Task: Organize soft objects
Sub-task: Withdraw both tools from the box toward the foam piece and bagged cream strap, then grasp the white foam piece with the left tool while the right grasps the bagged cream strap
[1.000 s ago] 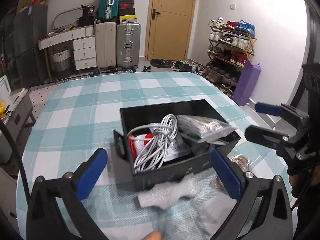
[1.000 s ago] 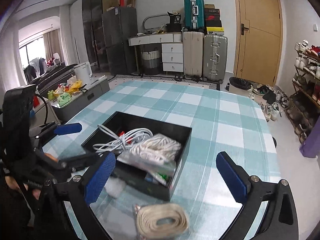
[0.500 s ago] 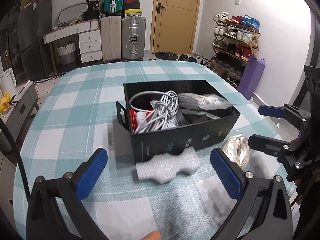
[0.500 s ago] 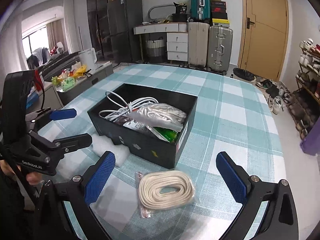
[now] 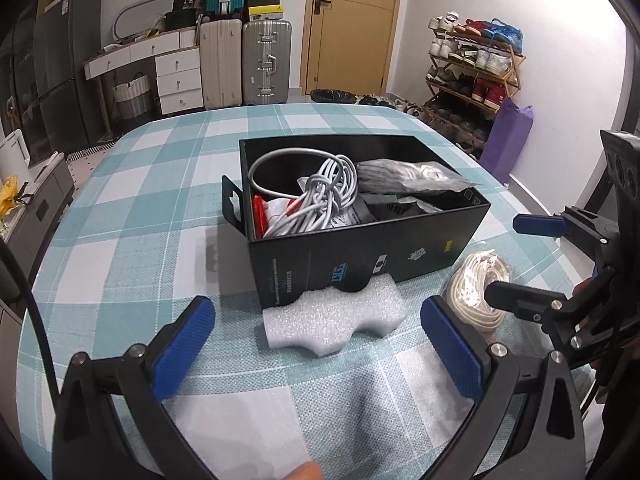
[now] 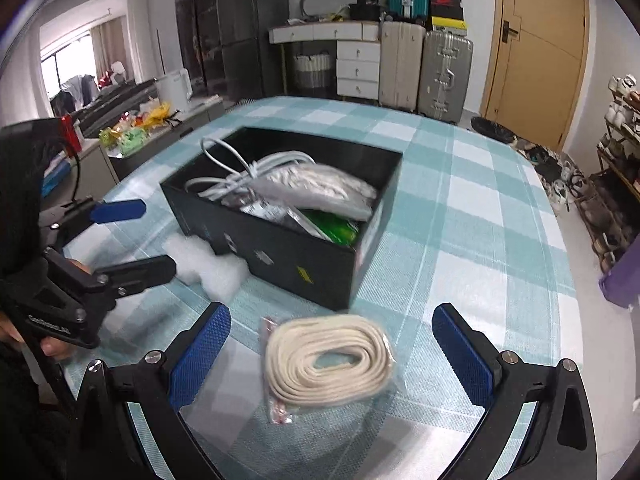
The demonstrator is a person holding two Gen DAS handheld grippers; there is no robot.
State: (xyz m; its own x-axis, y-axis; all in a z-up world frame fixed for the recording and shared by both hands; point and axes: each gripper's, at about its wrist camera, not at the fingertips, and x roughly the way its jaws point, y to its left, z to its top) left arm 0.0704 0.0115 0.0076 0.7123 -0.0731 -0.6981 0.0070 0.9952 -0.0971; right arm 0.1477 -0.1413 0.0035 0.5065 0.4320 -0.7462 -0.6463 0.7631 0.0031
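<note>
I hold both claws spread and empty, left claw [image 5: 316,344] facing the foam [image 5: 334,320] against the box [image 5: 360,248], right claw [image 6: 332,354] over the rope [image 6: 328,360] near the worktop's [image 6: 472,216] front edge; probably I next close on each.

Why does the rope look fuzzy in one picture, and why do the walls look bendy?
In the right wrist view, the bagged rope coil and the black box are smeared by motion blur. In the left wrist view the same box and the white foam piece look sharp. Both views come through a fisheye lens, so straight edges curve near the dark corners.
</note>
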